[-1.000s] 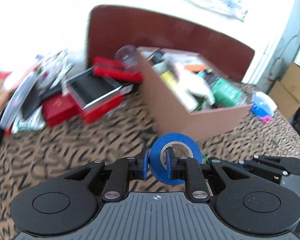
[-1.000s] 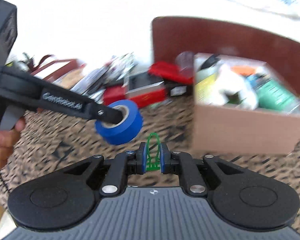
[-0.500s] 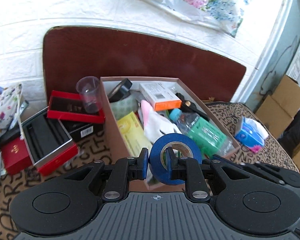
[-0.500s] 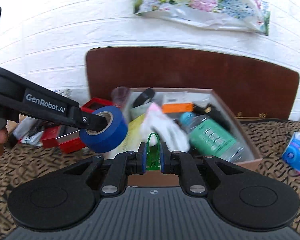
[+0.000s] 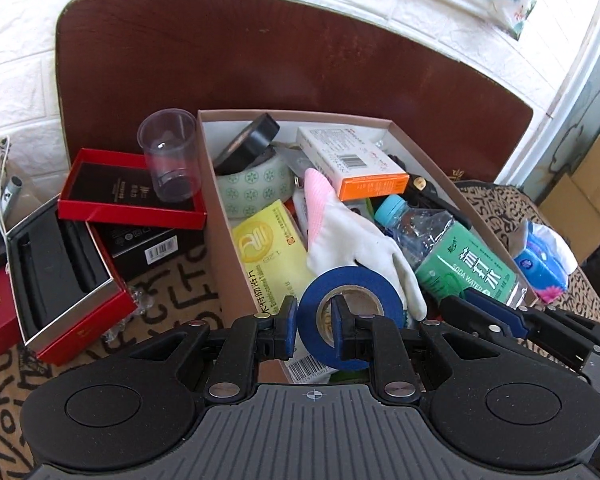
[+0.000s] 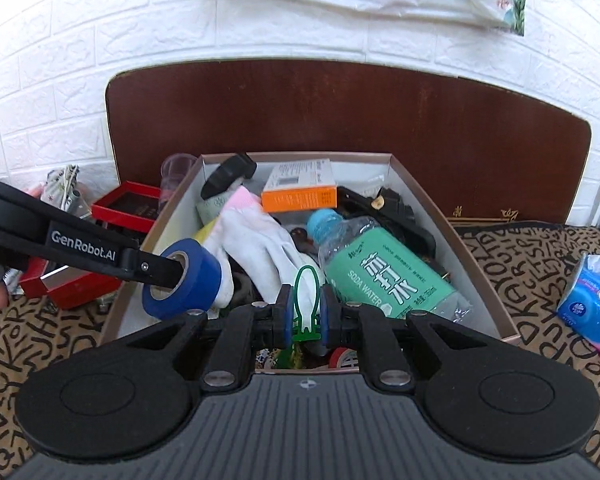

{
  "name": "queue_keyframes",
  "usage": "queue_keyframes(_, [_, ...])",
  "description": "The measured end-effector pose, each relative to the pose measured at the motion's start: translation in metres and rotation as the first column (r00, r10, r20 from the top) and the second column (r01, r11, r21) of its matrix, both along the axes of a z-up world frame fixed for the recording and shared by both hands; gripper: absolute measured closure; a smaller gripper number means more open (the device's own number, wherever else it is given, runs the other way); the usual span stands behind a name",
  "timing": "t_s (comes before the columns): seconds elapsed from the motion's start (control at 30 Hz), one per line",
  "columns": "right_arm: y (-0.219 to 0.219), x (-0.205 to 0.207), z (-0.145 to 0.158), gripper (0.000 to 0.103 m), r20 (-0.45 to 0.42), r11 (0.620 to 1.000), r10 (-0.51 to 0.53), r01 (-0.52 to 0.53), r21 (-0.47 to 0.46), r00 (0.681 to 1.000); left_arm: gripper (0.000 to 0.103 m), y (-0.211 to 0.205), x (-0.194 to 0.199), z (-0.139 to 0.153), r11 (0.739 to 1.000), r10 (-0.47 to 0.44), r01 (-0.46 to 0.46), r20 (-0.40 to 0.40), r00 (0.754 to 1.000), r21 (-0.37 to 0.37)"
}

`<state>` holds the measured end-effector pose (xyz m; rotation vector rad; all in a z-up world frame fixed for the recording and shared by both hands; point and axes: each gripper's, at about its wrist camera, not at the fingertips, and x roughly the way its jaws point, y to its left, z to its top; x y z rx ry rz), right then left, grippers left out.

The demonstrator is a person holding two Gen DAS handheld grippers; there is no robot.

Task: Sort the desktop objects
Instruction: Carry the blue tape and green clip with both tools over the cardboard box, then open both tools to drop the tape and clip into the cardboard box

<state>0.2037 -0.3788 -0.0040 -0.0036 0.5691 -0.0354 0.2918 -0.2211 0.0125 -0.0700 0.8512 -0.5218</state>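
My left gripper (image 5: pixel 313 326) is shut on a blue tape roll (image 5: pixel 376 284), one finger through its core, and holds it over the near left part of the open cardboard box (image 5: pixel 216 216). In the right wrist view the tape roll (image 6: pixel 196 284) hangs above the box's left wall (image 6: pixel 168 216). My right gripper (image 6: pixel 305 316) is shut on a small green plastic clip (image 6: pixel 307 304) and hovers over the box's near edge. The box holds a green soda water bottle (image 6: pixel 384 276), a white and pink glove (image 6: pixel 256 236), an orange and white carton (image 6: pixel 300 192) and tape rolls.
Left of the box lie red and black gift boxes (image 5: pixel 60 256) and a clear plastic cup (image 5: pixel 172 160). A blue tissue pack (image 6: pixel 592 300) lies to the right on the patterned cloth (image 6: pixel 520 264). A brown headboard (image 6: pixel 340 112) and white brick wall stand behind.
Both grippers have moved forward and over the box with their loads. The box has grown nearer and now lies right under the fingers.
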Motion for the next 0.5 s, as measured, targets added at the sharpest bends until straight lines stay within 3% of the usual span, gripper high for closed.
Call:
queue_keyframes(0.2, [-0.002, 0.008, -0.01, 0.087, -0.035, 1.0, -0.003, 0.003, 0.0, 0.999, 0.086, -0.002, 0.0, -0.005, 1.0, -0.012, 0.011, 0.012, 1.0, 0.02])
queue_keyframes(0.27, [-0.001, 0.008, -0.012, 0.087, -0.043, 1.0, -0.003, 0.003, -0.001, 0.999, 0.066, -0.003, -0.001, -0.004, 1.0, -0.018, 0.018, 0.015, 1.0, 0.019])
queue_keyframes(0.33, [0.0, 0.008, -0.012, 0.087, -0.043, 1.0, 0.0, 0.0, -0.009, 0.999, 0.066, -0.002, -0.003, -0.002, 1.0, -0.018, 0.018, 0.025, 1.0, 0.012])
queue_keyframes(0.4, [0.002, 0.006, -0.011, 0.079, -0.036, 1.0, -0.002, 0.001, -0.025, 0.999, 0.063, 0.0, -0.006, 0.001, 1.0, -0.013, 0.013, 0.041, 0.999, 0.009])
queue_keyframes(0.43, [0.003, 0.005, -0.01, 0.065, -0.032, 1.0, -0.003, 0.002, -0.031, 0.999, 0.052, 0.001, -0.007, 0.003, 1.0, -0.014, 0.014, 0.052, 0.999, -0.001])
queue_keyframes(0.47, [0.003, 0.004, -0.009, 0.044, -0.027, 0.999, -0.004, 0.002, -0.04, 1.0, 0.037, 0.004, -0.009, 0.006, 1.0, -0.02, 0.021, 0.063, 0.998, -0.023])
queue_keyframes(0.5, [0.005, 0.002, -0.007, 0.034, -0.016, 0.999, -0.005, 0.005, -0.054, 1.0, 0.027, 0.006, -0.013, 0.01, 0.998, -0.023, 0.027, 0.078, 0.997, -0.051])
